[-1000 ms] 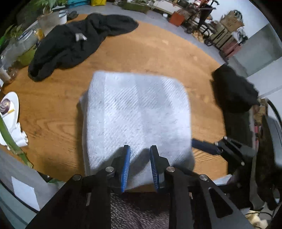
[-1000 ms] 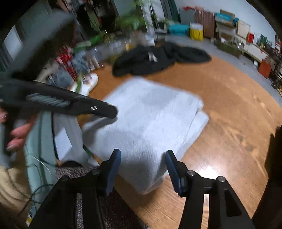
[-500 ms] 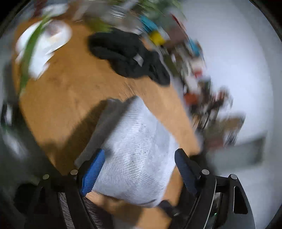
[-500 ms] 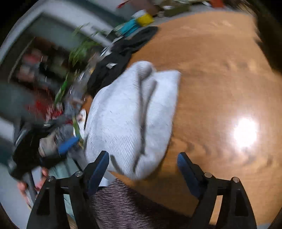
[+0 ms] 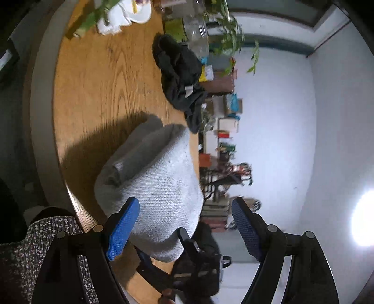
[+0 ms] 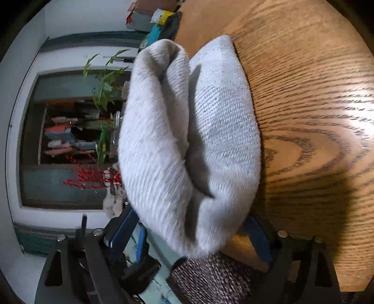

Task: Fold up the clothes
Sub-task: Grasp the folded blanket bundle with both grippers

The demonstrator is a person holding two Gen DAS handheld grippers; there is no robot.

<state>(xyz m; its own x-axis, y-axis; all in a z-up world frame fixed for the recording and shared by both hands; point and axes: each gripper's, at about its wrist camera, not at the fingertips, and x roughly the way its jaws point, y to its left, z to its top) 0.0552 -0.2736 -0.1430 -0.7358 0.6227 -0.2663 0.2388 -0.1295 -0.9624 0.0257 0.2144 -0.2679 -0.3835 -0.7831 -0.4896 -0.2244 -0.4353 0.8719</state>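
A folded grey knit garment (image 5: 154,184) lies on the round wooden table (image 5: 98,77), its thick near end at the table's edge. My left gripper (image 5: 184,229) is rolled onto its side and stands open. The bundle's end sits between its blue pads (image 5: 122,228), and the far pad is clear of the cloth. In the right wrist view the same garment (image 6: 187,140) fills the gap of my right gripper (image 6: 189,233), whose jaws are opening astride its folded end. One right finger is partly hidden behind the cloth.
A crumpled black garment (image 5: 180,77) lies further along the table. Beyond it stand a glass jar (image 5: 196,32), plants and a white dish (image 5: 138,11). A person's speckled knit clothing (image 5: 23,257) is against the near table edge.
Both views have rolled about a quarter turn and dropped toward the garment's near end. The left jaws, nearly shut on the cloth a second ago, now stand wide; the right jaws have spread too.
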